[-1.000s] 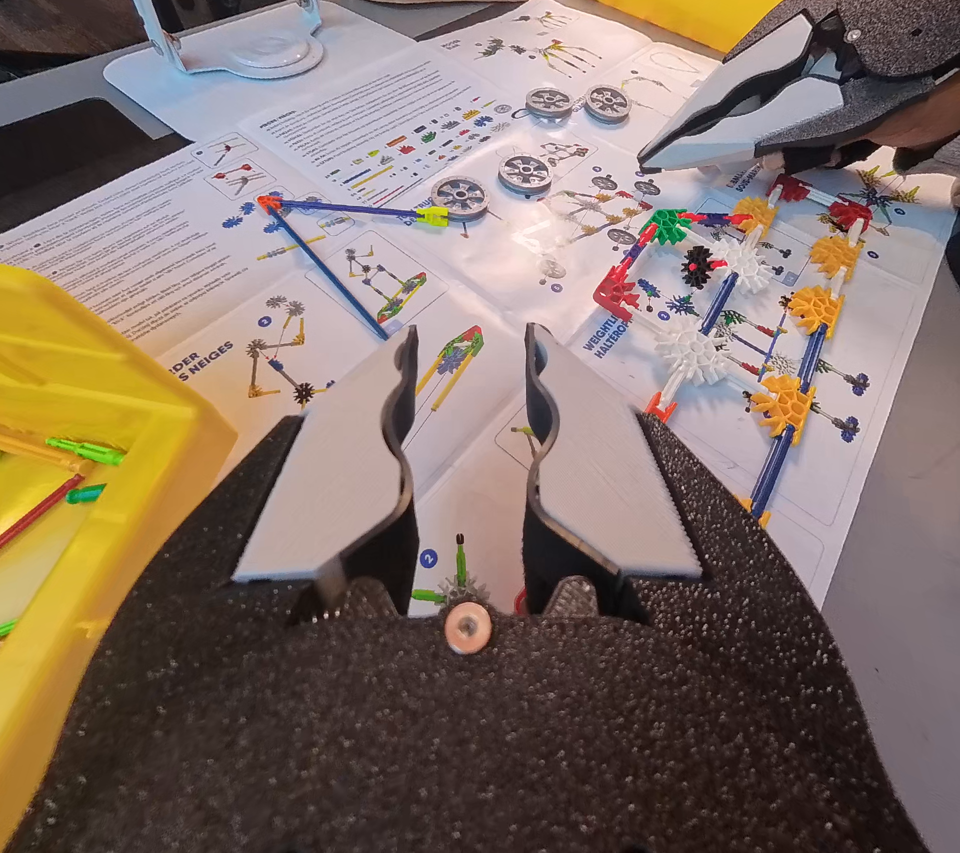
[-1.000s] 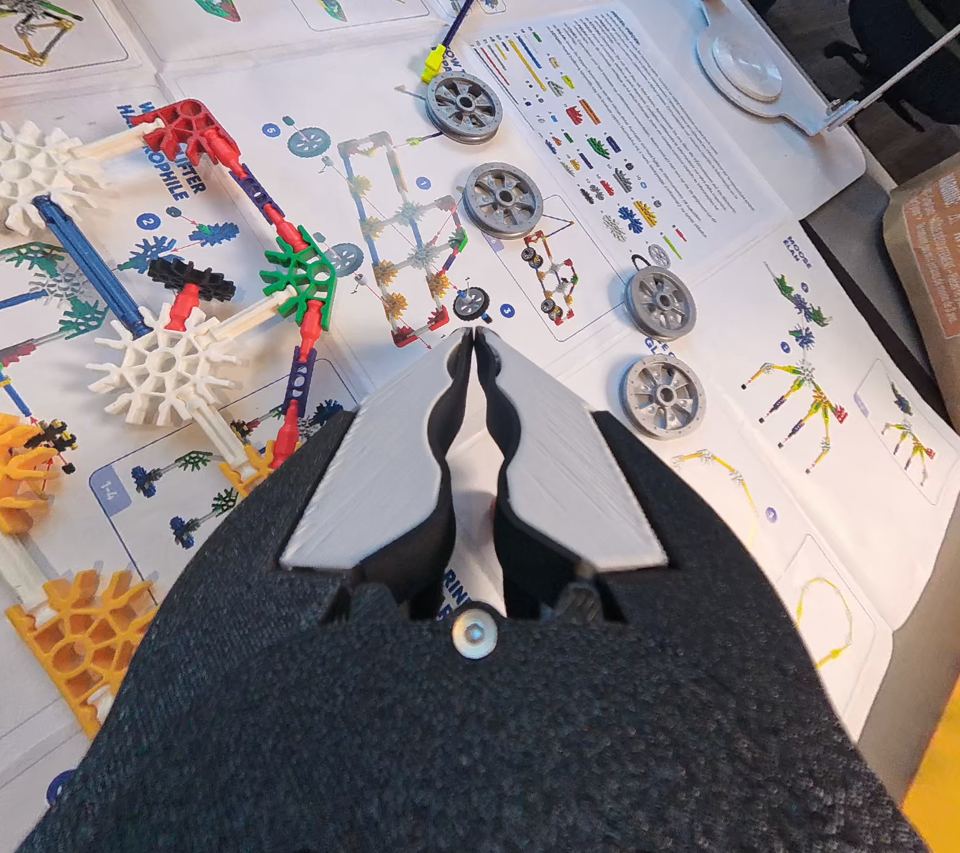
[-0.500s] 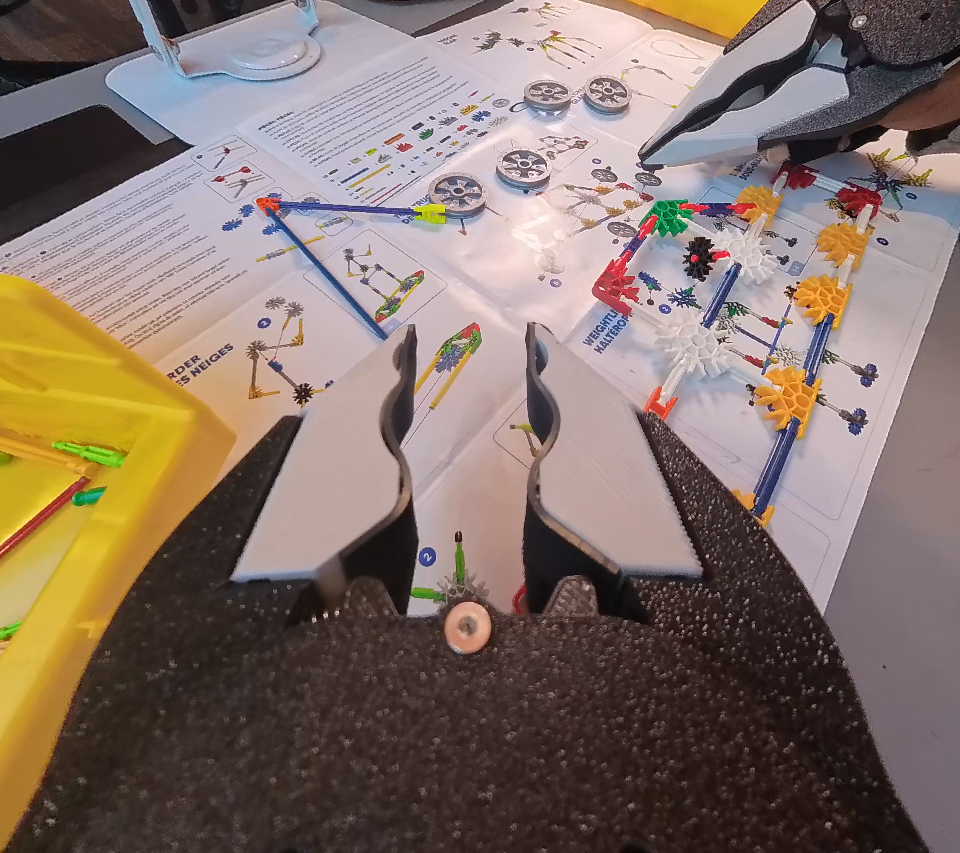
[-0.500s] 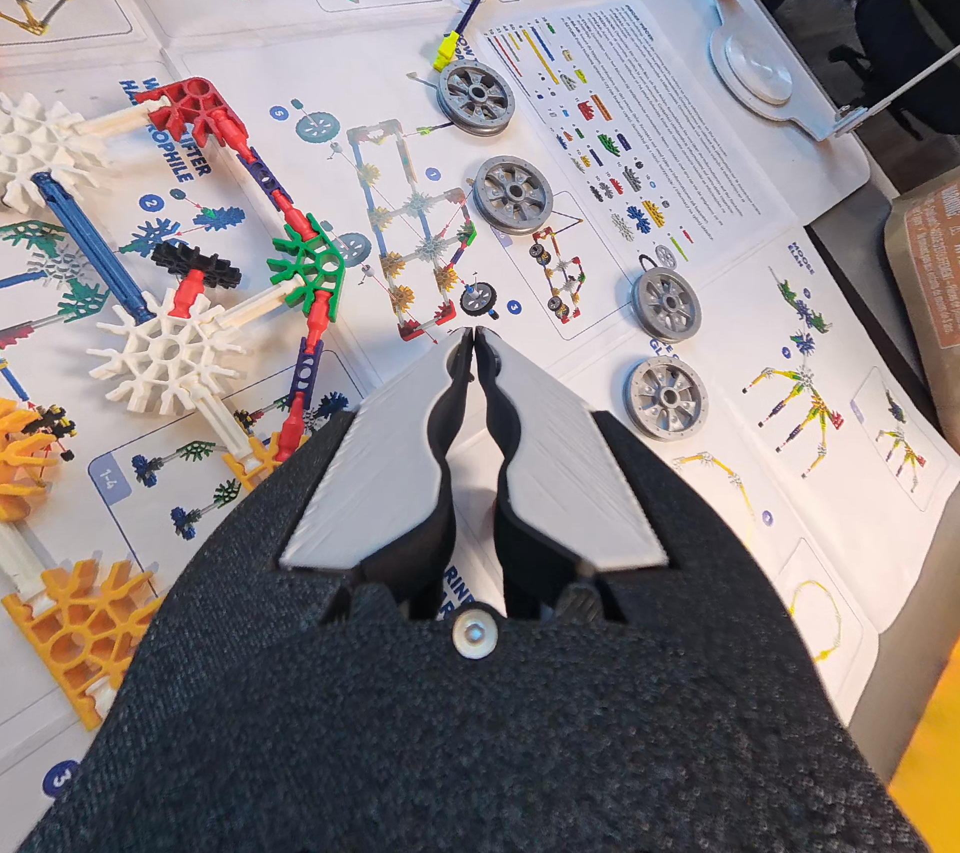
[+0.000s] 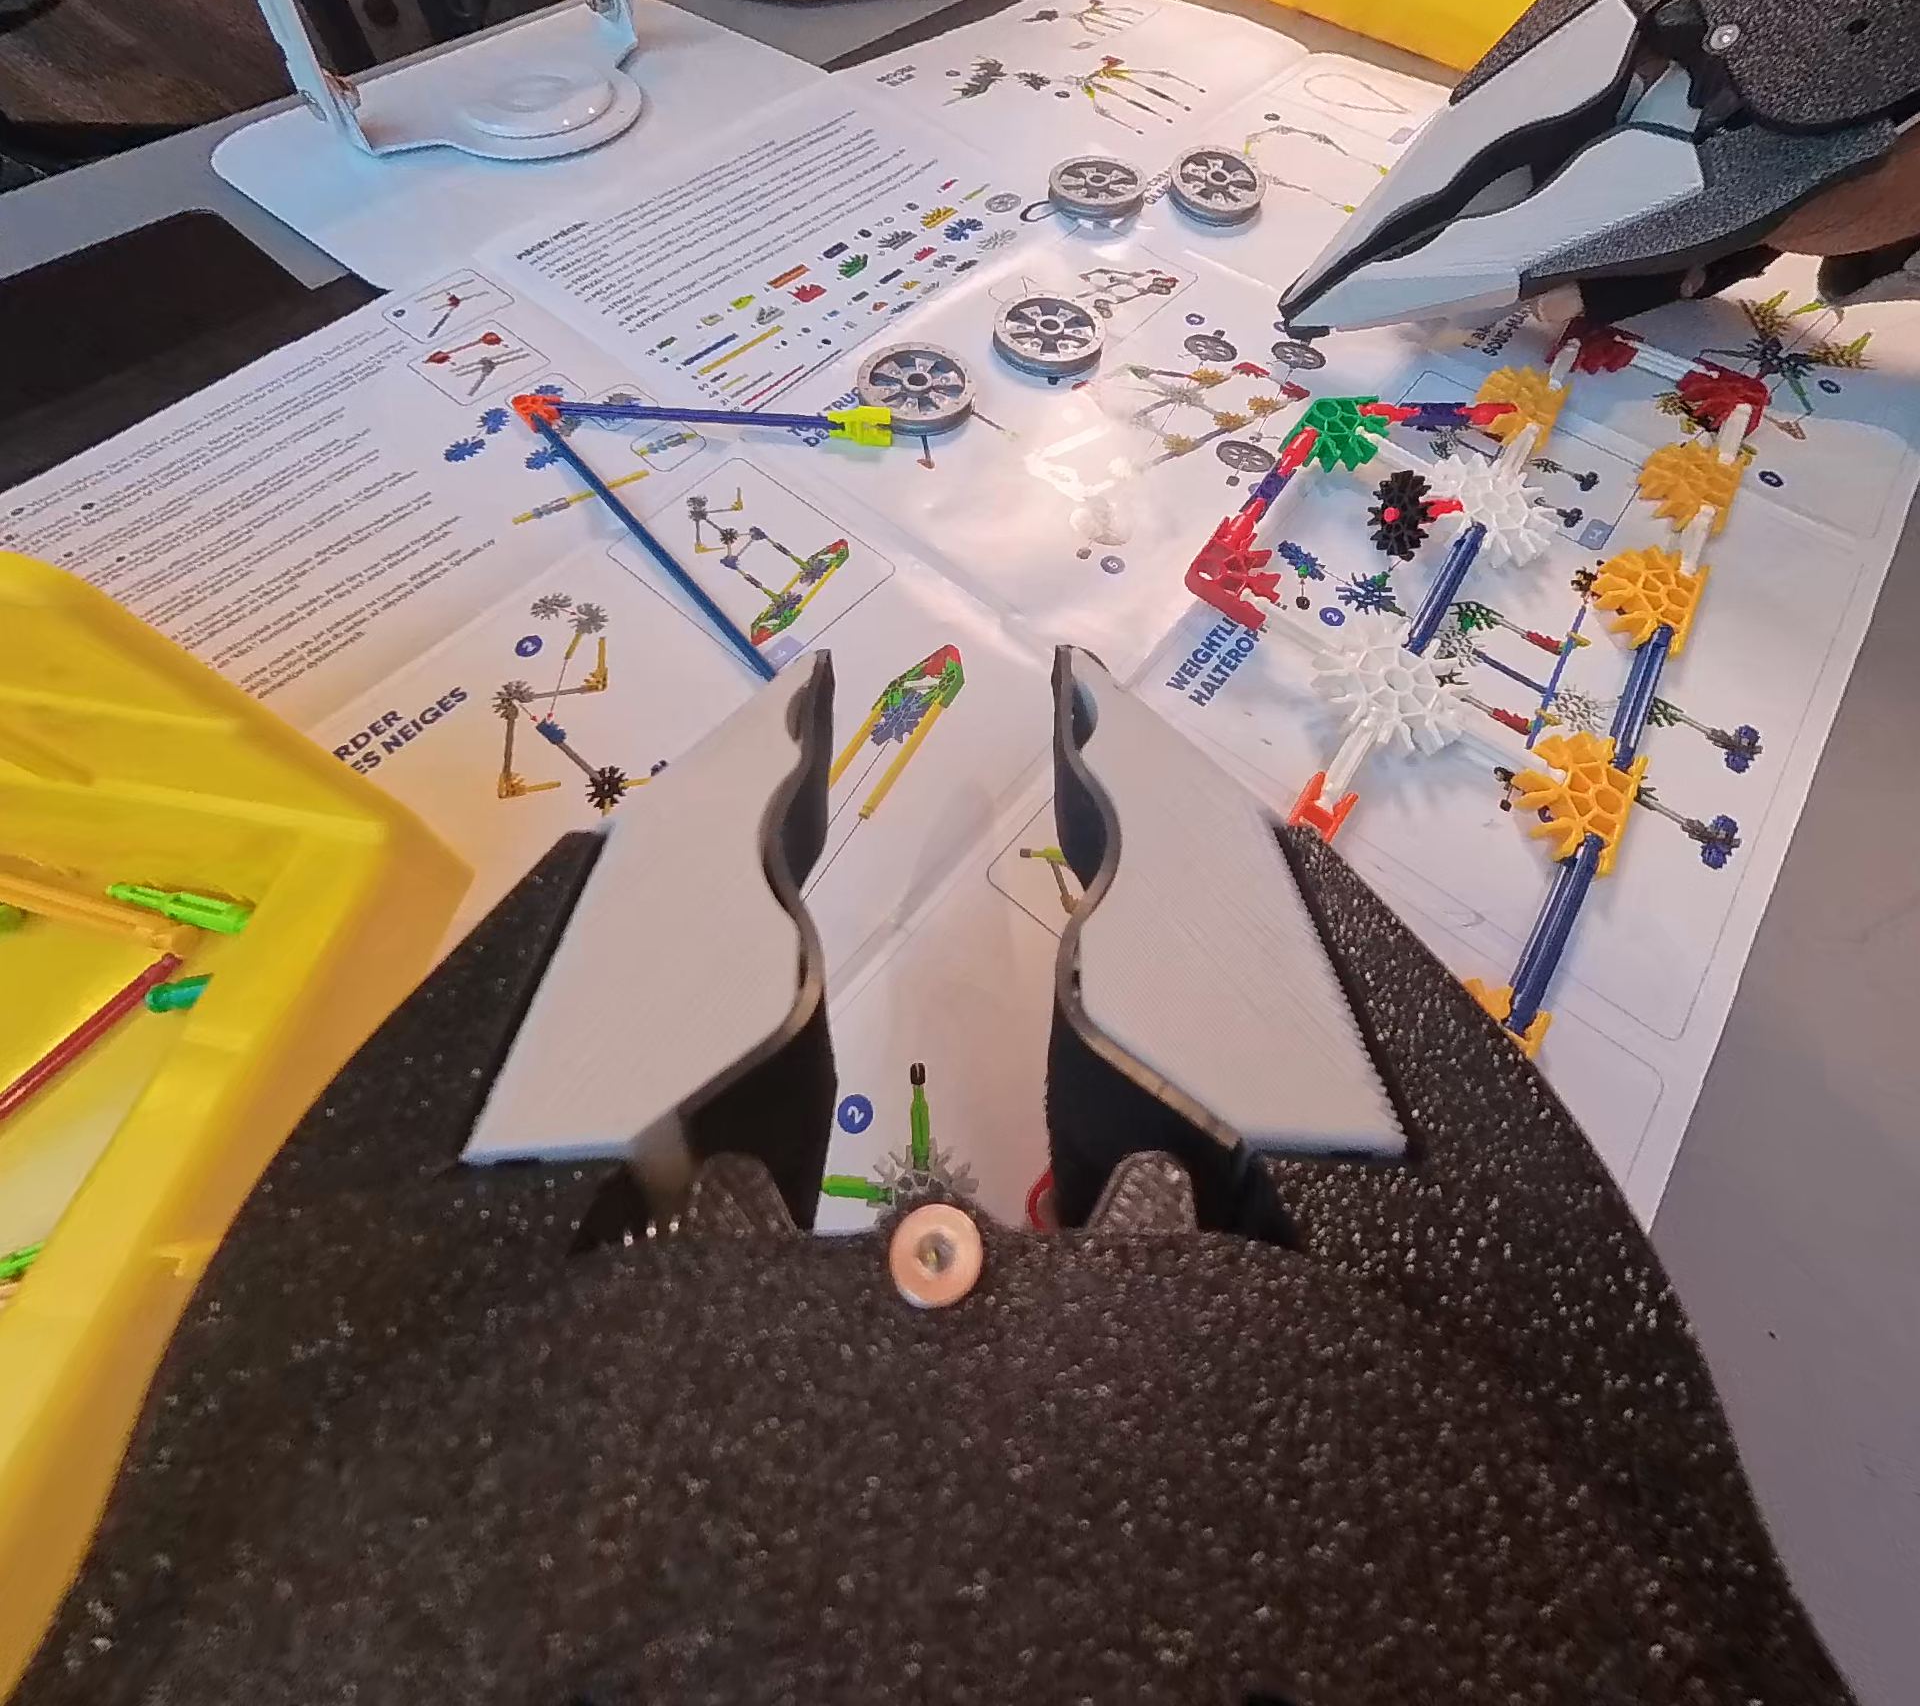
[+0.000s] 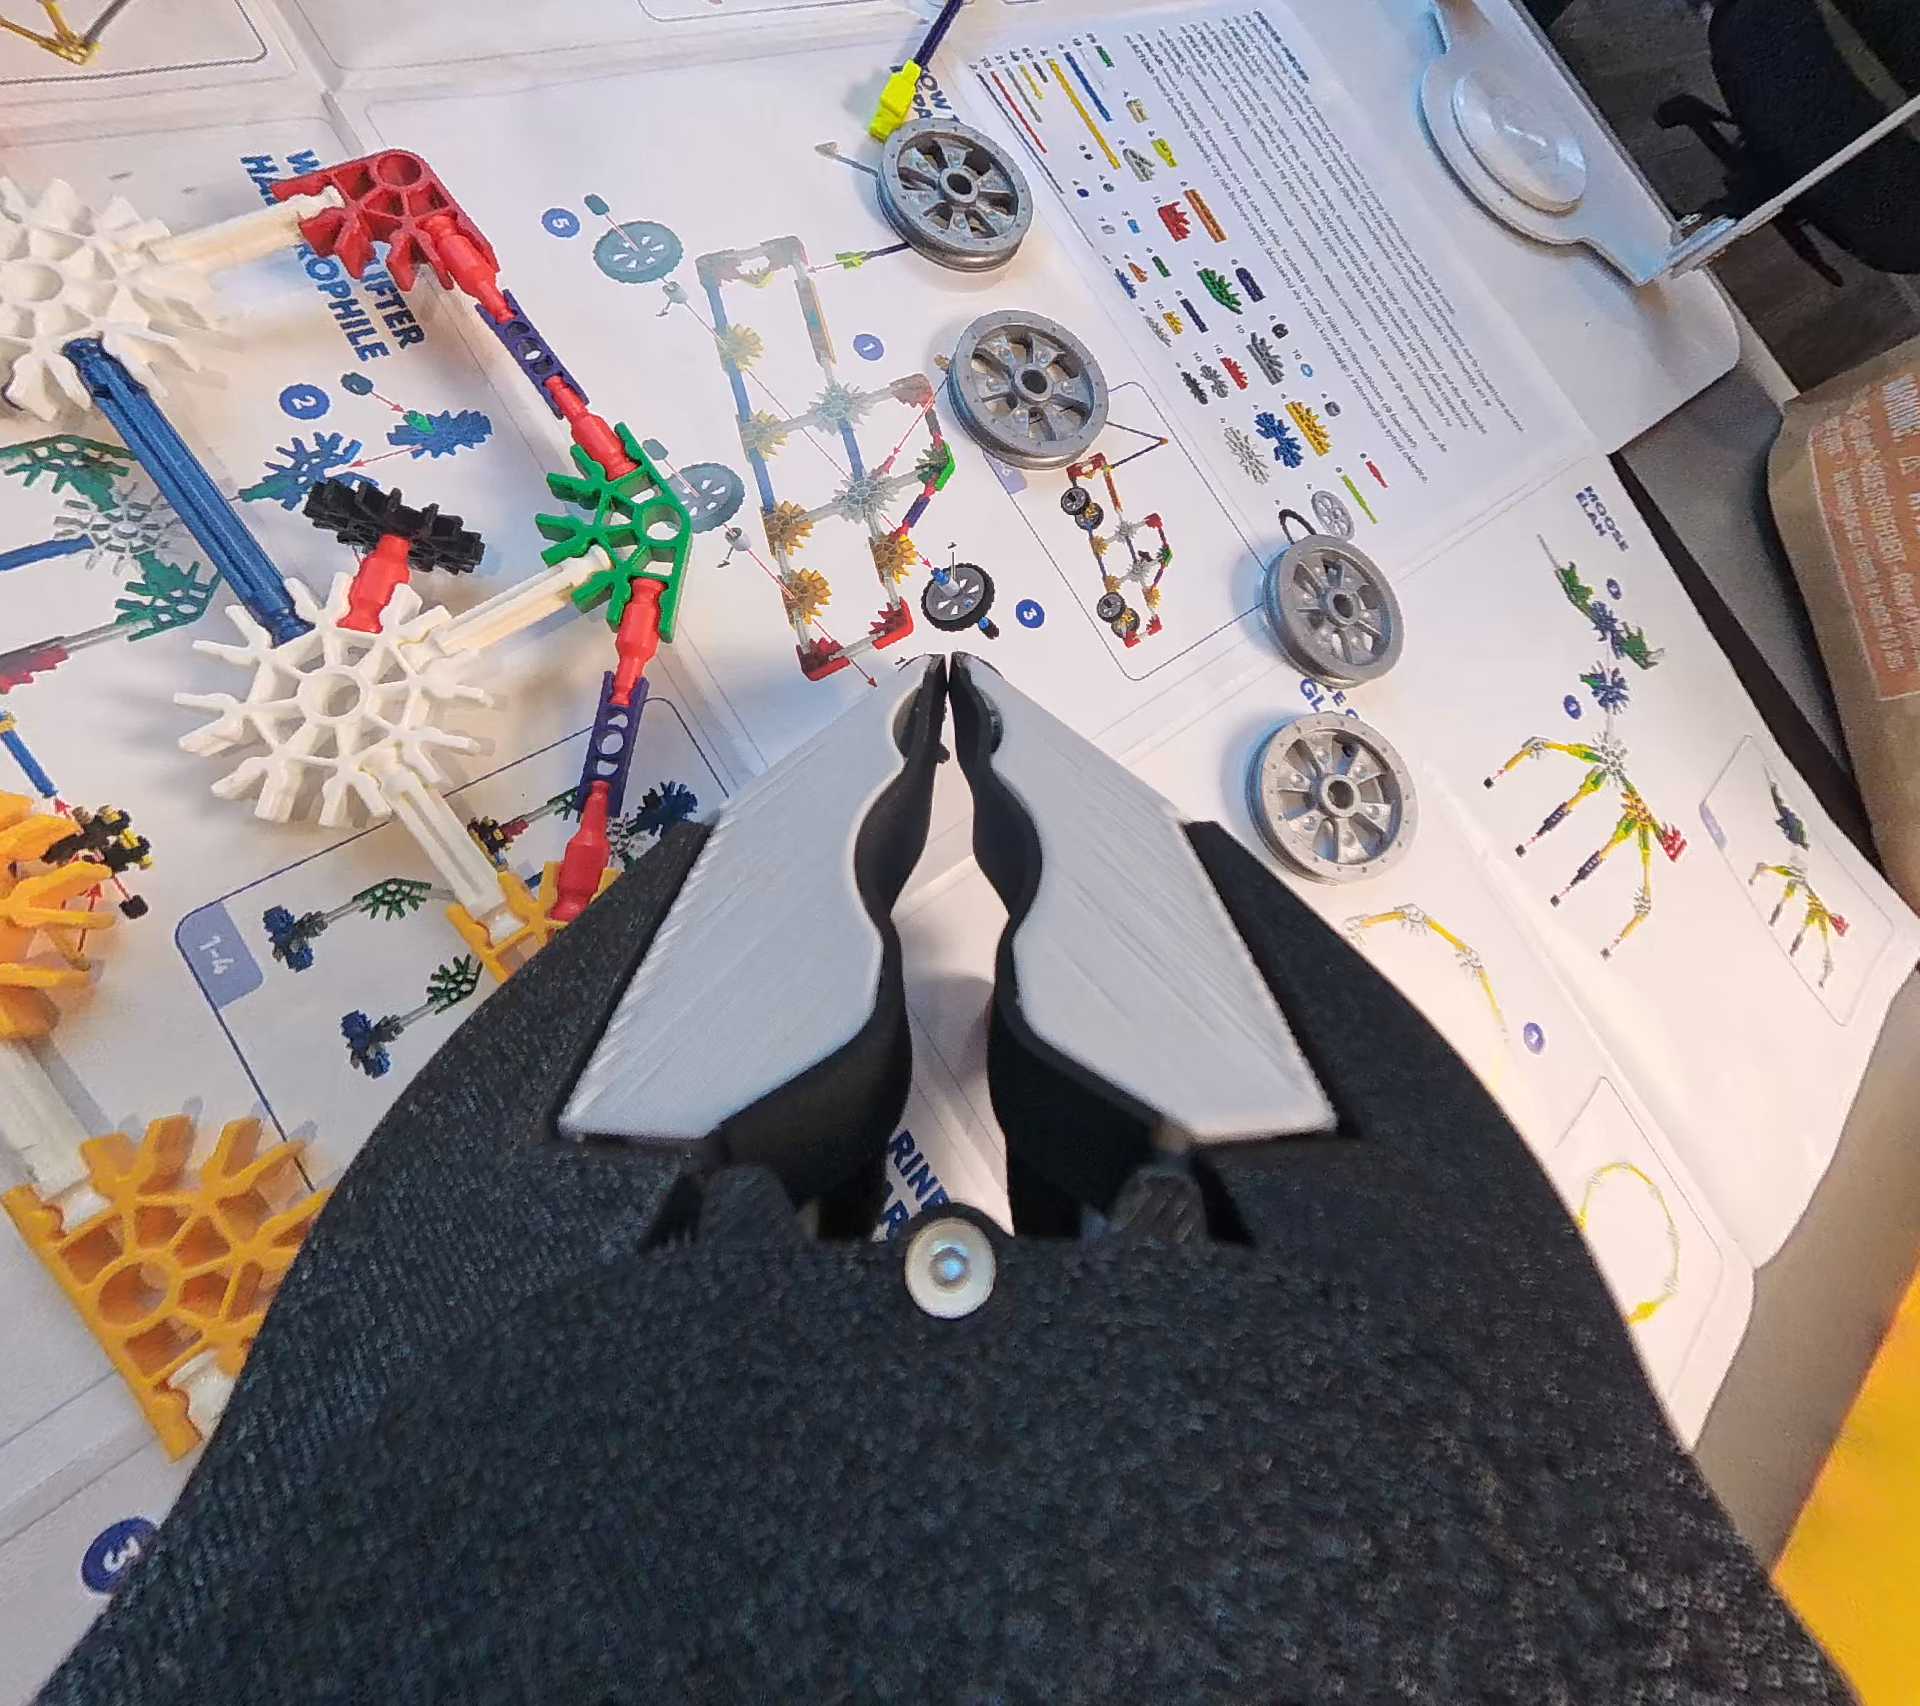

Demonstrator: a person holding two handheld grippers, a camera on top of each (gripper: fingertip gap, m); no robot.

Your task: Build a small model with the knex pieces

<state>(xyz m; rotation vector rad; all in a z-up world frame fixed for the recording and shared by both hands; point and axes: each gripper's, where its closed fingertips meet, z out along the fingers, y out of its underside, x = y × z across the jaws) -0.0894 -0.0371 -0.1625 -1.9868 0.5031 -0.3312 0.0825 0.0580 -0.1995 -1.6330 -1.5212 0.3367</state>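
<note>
Since the earlier frame both views have barely shifted: the left gripper [image 5: 940, 685] stays wide and empty above the printed instruction sheet [image 5: 665, 222], while the right gripper [image 6: 948, 669], tips pressed together, hovers beside four ribbed grey wheels [image 6: 1029, 389].

The right claw [image 6: 945, 667], tips pressed together and empty, hovers over the printed paper instruction sheet [image 6: 675, 129], near four grey plastic spoked wheels [image 6: 1029, 389] lying flat beside a colourful rod-and-connector frame [image 6: 613, 529].

The left claw [image 5: 940, 680] gapes empty.
</note>
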